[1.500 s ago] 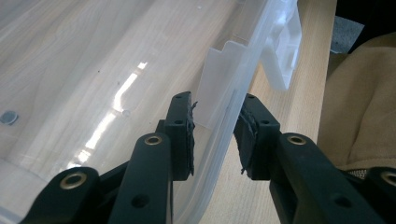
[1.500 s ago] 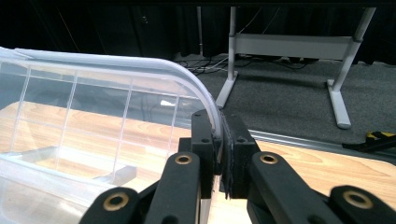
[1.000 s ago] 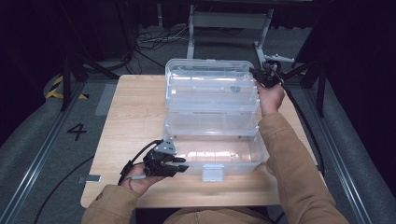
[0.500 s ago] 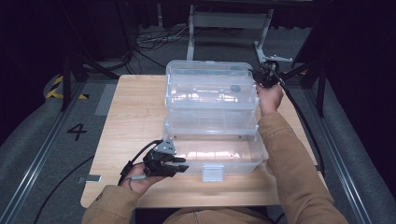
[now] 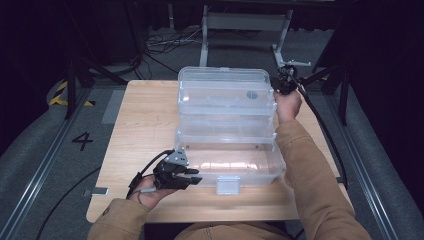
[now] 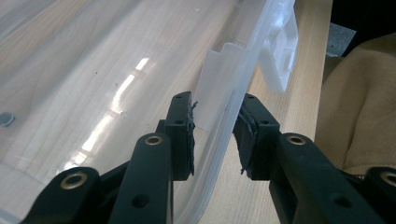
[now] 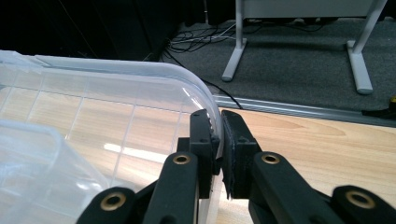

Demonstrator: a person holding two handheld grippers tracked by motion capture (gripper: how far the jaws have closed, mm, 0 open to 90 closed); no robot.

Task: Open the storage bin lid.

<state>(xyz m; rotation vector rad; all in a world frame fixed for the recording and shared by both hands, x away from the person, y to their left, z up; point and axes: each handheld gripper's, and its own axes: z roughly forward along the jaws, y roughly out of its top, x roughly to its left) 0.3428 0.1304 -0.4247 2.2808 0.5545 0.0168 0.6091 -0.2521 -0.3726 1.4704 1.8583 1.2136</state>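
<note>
The wooden surface (image 5: 145,125) carries a clear plastic box (image 5: 227,125) that stands open near its middle, stretching from the near edge toward the far one. Its tiers fan out in steps: the lowest, nearest tray (image 5: 235,162) lies closest to the person, and the lid (image 5: 225,87) lies at the far end. A white latch (image 5: 226,185) hangs from the near wall of the tray.

The right tool (image 5: 284,85) sits at the far right corner of the box. In the right gripper view its jaws are pressed close together on the rounded rim of the lid (image 7: 140,70), one pad inside and one outside the wall.

The left tool (image 5: 186,176) rests at the near left of the box, low over the surface. In the left gripper view it straddles the near wall of the tray (image 6: 219,135), about half open; the inner pad lies against the plastic, while the outer pad looks just at the wall, though contact there cannot be told. The latch (image 6: 280,51) shows farther along that wall.
</note>
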